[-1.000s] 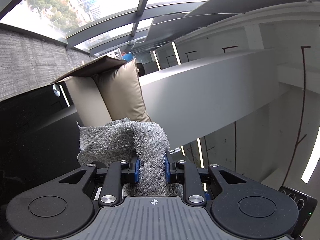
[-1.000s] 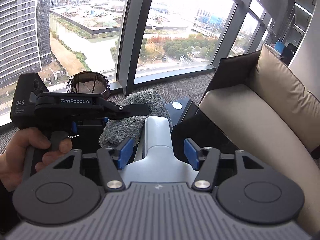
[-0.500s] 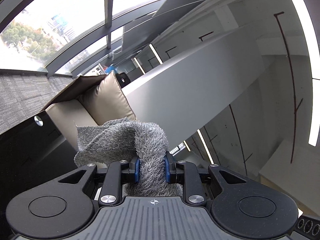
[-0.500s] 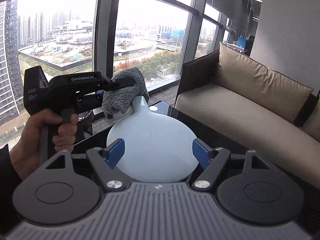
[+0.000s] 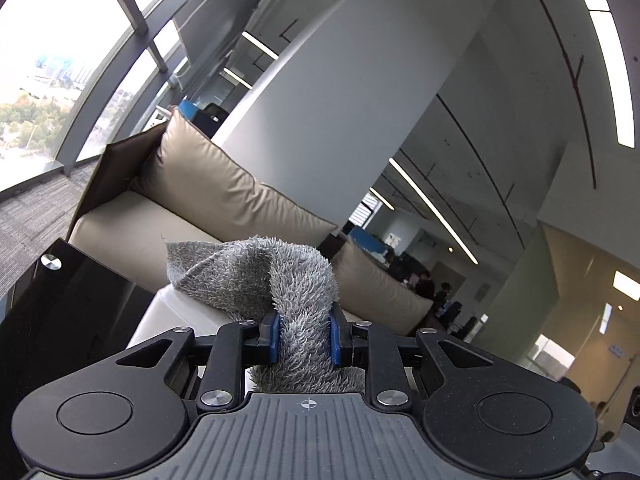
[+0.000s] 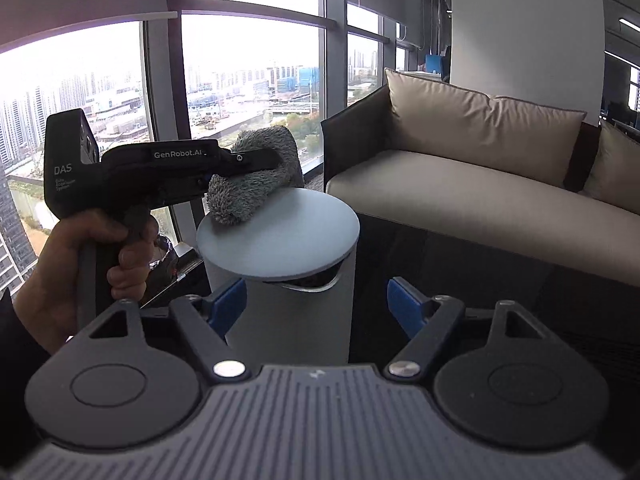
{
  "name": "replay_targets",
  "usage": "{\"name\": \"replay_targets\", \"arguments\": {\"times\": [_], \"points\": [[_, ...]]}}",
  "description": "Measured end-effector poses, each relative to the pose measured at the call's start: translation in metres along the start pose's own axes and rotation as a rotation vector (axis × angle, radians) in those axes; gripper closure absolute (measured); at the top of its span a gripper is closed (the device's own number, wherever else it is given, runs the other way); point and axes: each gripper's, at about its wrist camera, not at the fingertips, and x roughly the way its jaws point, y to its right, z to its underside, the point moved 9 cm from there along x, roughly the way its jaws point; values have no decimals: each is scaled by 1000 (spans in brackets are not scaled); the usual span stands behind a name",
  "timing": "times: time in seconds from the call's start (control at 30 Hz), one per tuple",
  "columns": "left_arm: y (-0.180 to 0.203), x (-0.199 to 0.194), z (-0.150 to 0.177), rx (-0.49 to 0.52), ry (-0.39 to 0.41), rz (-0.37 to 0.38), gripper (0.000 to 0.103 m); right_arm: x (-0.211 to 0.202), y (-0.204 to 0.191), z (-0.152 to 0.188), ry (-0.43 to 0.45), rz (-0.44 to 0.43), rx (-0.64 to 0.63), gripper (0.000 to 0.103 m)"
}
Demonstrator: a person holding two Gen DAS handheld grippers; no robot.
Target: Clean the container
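Observation:
A pale grey cylindrical container with a flat round lid stands in front of the right gripper. That gripper is open, one blue finger on each side of the container's wall; the right finger stands apart from it. A person's hand holds the left gripper, which is shut on a fluffy grey cloth. The cloth rests on the lid's far left part. In the left wrist view the cloth bulges out of the left gripper, with the pale lid under it.
The container stands on a black glass table. A beige sofa with cushions runs behind it. Tall windows are on the left and a white column rises past the sofa. Several people are far off in the office.
The right wrist view has swung from looking down over the container to level behind it. The cloth has come to rest on the lid. The left wrist view has tilted toward the sofa.

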Motion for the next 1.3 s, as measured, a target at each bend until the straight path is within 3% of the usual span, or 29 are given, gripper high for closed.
{"name": "replay_targets", "arguments": {"times": [0.3,0.5,0.63,0.83,1.1,1.3], "points": [[51,4,46,142,-52,36,83,-6,24,22,0,25,77,23],[57,-4,57,183,-29,-4,82,-6,29,34,-13,36,109,23],[49,-21,54,258,3,-94,82,-5,24,36,-18,37,90,23],[55,-39,49,279,24,-151,83,0,21,39,-25,34,93,23],[94,-33,61,310,-38,-29,83,6,23,43,-39,51,109,23],[96,-29,68,317,-52,-3,82,9,24,48,-51,60,120,23]]}}
